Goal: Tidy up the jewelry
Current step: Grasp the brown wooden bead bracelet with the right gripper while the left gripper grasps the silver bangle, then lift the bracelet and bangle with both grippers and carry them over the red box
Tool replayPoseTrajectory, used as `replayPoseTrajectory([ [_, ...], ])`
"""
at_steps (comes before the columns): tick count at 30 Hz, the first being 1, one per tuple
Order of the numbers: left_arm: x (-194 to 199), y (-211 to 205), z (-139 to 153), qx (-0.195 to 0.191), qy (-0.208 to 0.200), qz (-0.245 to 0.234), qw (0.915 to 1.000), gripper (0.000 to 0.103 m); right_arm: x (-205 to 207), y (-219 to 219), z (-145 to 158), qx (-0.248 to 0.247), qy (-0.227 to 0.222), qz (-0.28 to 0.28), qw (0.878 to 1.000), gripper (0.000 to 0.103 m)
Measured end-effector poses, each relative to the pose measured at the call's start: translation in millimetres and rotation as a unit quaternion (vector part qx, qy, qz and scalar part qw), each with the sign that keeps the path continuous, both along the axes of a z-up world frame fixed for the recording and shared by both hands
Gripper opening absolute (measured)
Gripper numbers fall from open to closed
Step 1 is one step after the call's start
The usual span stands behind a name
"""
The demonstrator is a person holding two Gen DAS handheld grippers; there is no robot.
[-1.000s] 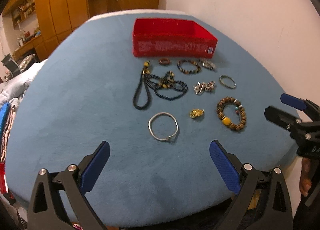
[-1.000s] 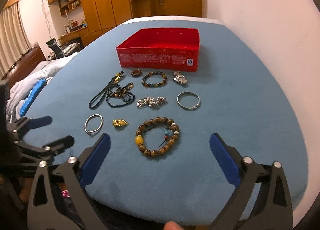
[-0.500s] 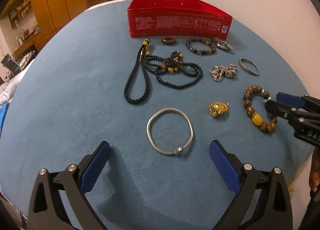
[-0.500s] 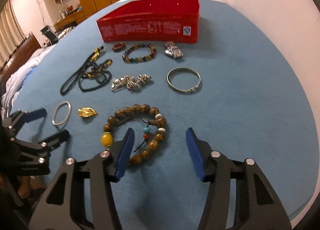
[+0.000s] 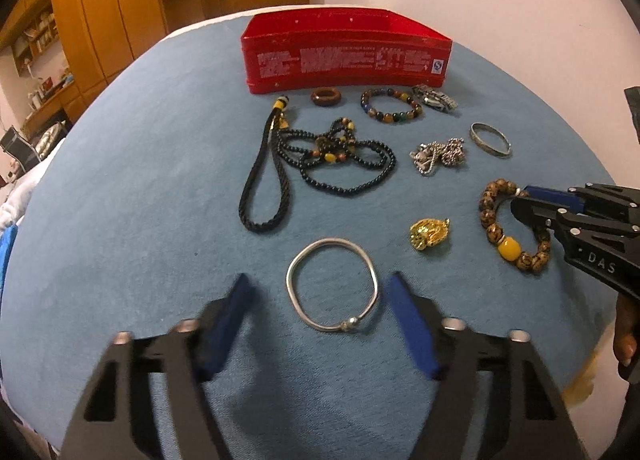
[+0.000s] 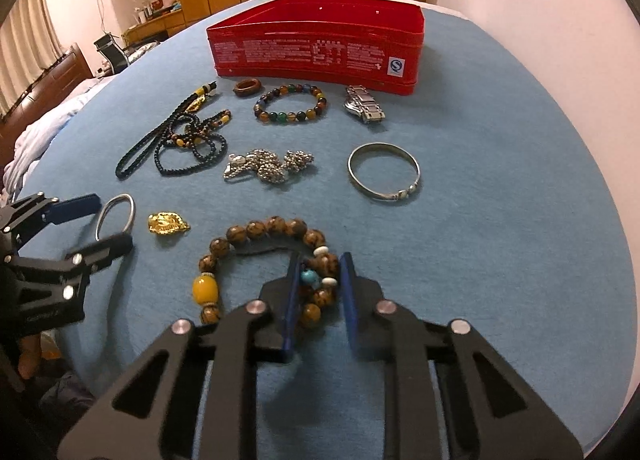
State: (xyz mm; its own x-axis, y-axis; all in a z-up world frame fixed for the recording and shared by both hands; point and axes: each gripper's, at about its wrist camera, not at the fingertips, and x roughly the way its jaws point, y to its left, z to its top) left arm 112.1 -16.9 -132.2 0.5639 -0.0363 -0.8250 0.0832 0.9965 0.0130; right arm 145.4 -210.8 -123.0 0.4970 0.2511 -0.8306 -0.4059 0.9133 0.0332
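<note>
Since a second ago you have brought both tools down from above the blue worktop [image 5: 120, 164] onto the jewelry, and both sets of jaws are closing. Your right tool [image 6: 318, 292], wide apart then, now pinches the near side of the wooden bead bracelet [image 6: 256, 229], which still lies flat; your left tool [image 5: 316, 312] is narrowing around the silver bangle [image 5: 333, 295] but its pads sit just beside the bangle, not on it. Nothing looks to be in the red tin [image 5: 344, 56] yet, so I judge these the first two pickups.
</note>
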Motion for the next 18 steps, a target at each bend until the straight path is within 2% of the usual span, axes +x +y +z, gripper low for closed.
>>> replayPoseTrajectory([
  [2, 0.5, 0.1, 2.5, -0.003, 0.002, -0.004, 1.0, 0.047, 0.1, -0.5, 0.1, 0.003, 0.0, 0.0, 1.0, 0.016],
  [10, -1.9, 4.9, 9.8, -0.023, 0.008, -0.01, 0.9996, 0.046, -1.5, -3.7, 7.4, 0.028, 0.007, 0.006, 1.0, 0.012],
  [18, -8.9, 7.2, 38.8, -0.015, -0.019, -0.014, 0.9996, 0.046, -12.3, 1.6, 40.5, 0.046, -0.022, 0.025, 0.998, 0.011],
])
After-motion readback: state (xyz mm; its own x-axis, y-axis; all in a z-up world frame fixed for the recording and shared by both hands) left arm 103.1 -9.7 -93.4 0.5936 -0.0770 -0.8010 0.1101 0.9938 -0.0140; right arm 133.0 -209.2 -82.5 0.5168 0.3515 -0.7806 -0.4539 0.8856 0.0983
